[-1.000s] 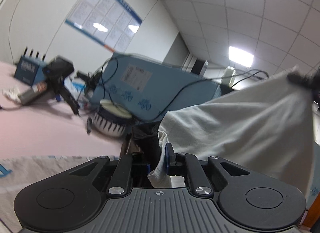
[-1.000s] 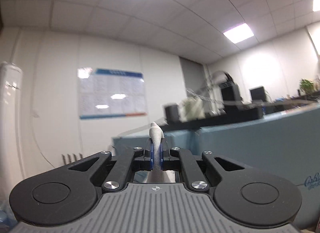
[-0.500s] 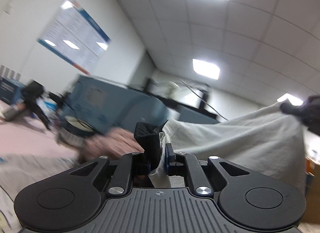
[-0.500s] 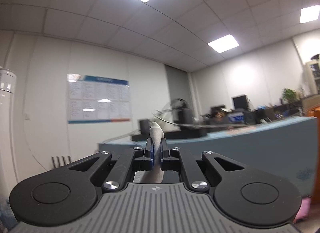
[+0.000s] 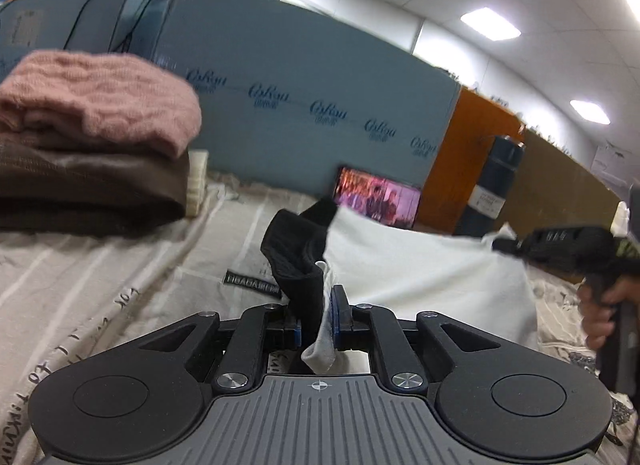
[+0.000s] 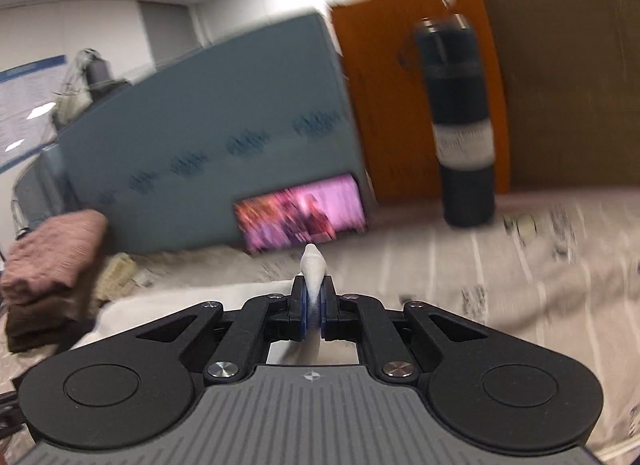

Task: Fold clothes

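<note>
Here the left gripper [image 5: 316,321] is clenched on a bunched corner of the white T-shirt [image 5: 420,265], with the shirt's black collar trim [image 5: 298,253] folded up against the left finger. The right gripper [image 6: 314,311] is clamped on another pinch of the same white fabric, a small peak of it poking out above the closed jaws. Between the two, the shirt hangs stretched in a shallow sheet just above the printed cloth covering the bench [image 5: 120,265], toward its far edge near the blue partition [image 5: 300,105].

The risks, as I judge them, come from the thin grips and the crowded far side. Either pinch holds only a little cloth, so a sharp tug could pull a corner free and let the shirt collapse into a heap. Uneven lowering would lay it skewed or creased. Carried too far left, it could brush the stack of folded clothes [image 5: 92,153], pink knit on brown; too far right, it could topple the dark bottle [image 6: 460,113], standing upright near the orange panel.
</note>
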Available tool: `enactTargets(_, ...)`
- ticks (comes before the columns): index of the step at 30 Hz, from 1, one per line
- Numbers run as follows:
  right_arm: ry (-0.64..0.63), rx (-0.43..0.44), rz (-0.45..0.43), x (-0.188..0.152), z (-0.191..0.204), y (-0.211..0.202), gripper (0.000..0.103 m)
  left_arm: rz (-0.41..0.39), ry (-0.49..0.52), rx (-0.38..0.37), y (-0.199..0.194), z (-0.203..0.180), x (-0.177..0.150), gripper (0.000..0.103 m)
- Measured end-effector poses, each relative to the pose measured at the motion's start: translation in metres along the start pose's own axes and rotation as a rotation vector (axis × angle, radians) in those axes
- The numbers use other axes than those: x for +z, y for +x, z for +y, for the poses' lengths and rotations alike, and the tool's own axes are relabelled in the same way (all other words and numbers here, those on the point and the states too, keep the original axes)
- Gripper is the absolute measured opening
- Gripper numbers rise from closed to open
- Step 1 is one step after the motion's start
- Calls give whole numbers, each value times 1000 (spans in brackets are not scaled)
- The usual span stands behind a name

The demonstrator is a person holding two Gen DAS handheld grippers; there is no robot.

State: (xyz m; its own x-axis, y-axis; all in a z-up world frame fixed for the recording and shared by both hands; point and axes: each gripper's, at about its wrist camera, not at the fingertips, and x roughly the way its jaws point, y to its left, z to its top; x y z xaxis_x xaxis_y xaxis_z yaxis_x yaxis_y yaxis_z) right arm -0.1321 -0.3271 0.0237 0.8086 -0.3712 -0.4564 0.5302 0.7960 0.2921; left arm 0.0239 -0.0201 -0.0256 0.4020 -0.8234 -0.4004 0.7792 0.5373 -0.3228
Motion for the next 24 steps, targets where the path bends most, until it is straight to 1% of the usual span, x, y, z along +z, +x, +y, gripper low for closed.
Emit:
enactTargets(1,4,9,7,-4,-3,6,6,15,-17,1,2,3,0,12)
enactTargets(3,16,16,13,-9,-8,9,6,26,-47,-6,4,8,0,17)
enactTargets(4,32,16,15,-10,-9,10,9,28,-59,-9,4,9,-1,17)
enactTargets(5,49,14,19,-10,-9,10,14,31,-70,-12,4,11,-2,18)
enactTargets(6,60,9,24,-10,-10,8,21,35,-75,-15,4,13,-2,21)
enactTargets(7,67,7,24,-8,-8,2,38,39,-81,-17,3,14,-2,23)
enactTargets(8,71,11,16,-7,-8,-6,46,45,-89,-17,2,15,-1,28)
enactTargets(9,71,19,13,-9,-8,-14,46,55,-104,-29,3,16,0,35)
enactTargets(10,70,31,21,-10,-8,-25,46,65,-122,-47,2,20,0,38)
enactTargets(11,69,50,28,-13,-7,-36,47,73,-142,-64,2,23,1,42)
enactTargets(12,68,73,35,-18,-6,-49,51,81,-161,-79,2,25,3,43)
enactTargets(13,66,92,46,-25,-4,-61,60,91,-170,-89,2,26,3,43)
enactTargets(14,63,108,59,-32,-1,-74,65,99,-174,-97,2,27,4,44)
enactTargets(17,69,162,117,-55,7,-102,66,136,-187,-123,8,29,3,44)
enactTargets(19,95,186,167,-66,11,-105,67,163,-193,-131,13,28,1,44)
enactTargets(21,116,186,217,-75,15,-99,65,171,-185,-121,15,27,0,43)
enactTargets(22,123,183,234,-80,18,-95,57,166,-175,-119,14,26,-1,43)
enactTargets(23,116,183,221,-85,21,-94,44,158,-160,-113,13,24,-1,41)
enactTargets(24,104,188,210,-87,24,-94,33,150,-146,-107,12,22,-2,26)
